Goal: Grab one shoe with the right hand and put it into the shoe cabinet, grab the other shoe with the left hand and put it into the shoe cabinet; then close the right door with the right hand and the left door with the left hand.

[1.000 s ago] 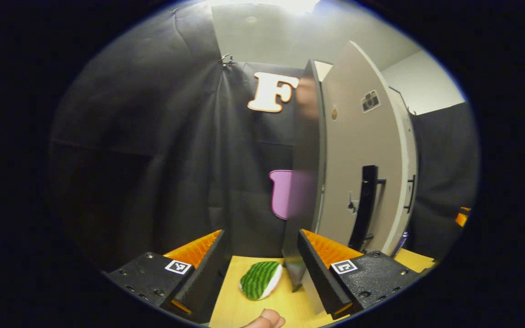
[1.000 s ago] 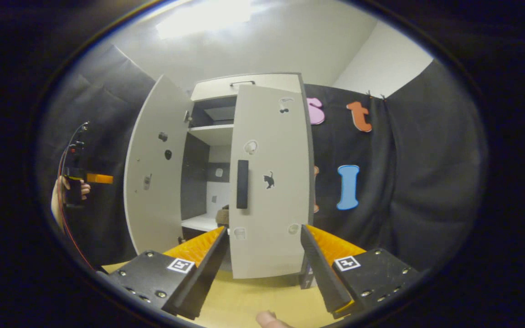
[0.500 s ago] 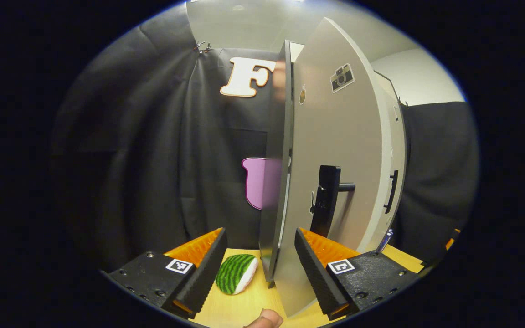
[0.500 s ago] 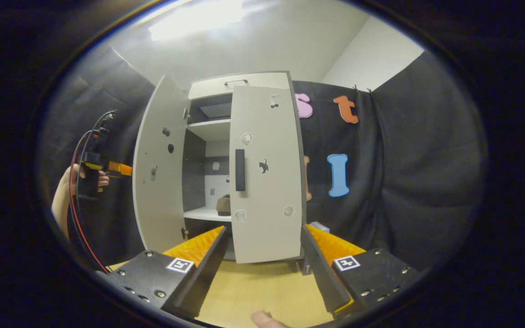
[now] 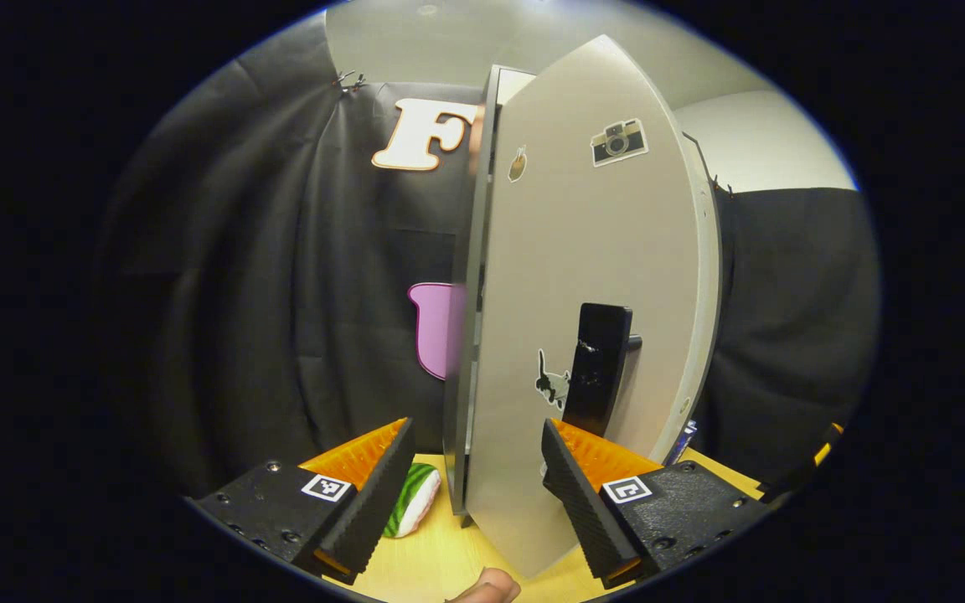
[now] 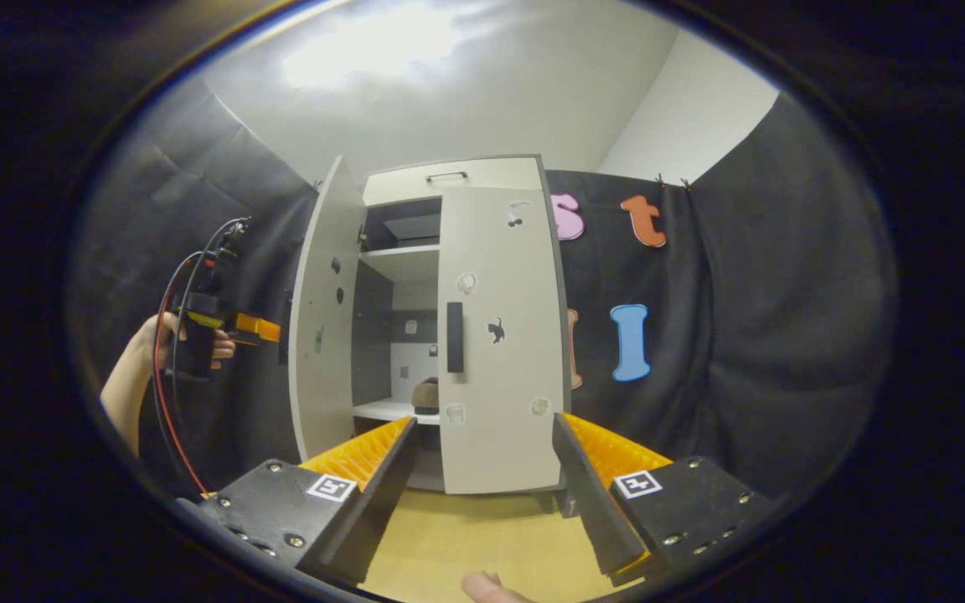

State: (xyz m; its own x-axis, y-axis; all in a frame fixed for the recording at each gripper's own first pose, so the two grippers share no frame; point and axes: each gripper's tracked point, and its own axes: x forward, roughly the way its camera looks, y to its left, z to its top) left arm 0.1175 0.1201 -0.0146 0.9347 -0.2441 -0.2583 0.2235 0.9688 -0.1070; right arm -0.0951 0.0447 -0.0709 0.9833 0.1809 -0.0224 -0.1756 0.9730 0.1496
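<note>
Left gripper view: watermelon toy [image 5: 410, 500] beside left door [image 5: 566, 335].

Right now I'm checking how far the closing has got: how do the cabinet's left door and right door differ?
In the right gripper view, the right door lies flat across the cabinet front, while the left door stands swung out, leaving a gap onto the shelves. The right door shows its outer face with a dark handle; the left door shows its inner face. The left gripper is at the left door; nothing touches the right door. Both are pale grey.
</note>
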